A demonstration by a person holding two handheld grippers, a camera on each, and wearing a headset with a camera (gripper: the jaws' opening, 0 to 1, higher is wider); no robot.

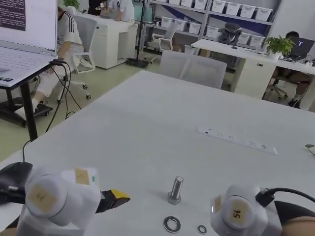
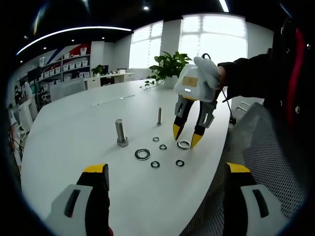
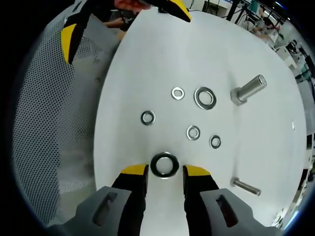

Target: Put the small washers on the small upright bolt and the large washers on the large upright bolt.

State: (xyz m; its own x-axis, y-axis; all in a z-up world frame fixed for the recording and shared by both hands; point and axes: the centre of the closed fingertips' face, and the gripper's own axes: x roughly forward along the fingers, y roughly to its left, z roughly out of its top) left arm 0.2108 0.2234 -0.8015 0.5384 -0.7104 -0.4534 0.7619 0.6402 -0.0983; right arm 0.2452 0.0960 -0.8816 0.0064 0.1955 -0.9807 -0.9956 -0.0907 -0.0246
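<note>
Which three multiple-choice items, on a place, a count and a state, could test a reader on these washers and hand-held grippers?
1. Where lies one large washer? A. on the floor; B. between the right hand-held gripper's jaws; C. in a box.
2. How many washers lie on the table? A. three; B. six; C. ten.
3. How is the left hand-held gripper? A. open, empty; B. shut on a washer; C. shut on a bolt.
Key: B, the jaws straddle it on the table; B, two large and four small show; A, its jaws stand wide apart.
</note>
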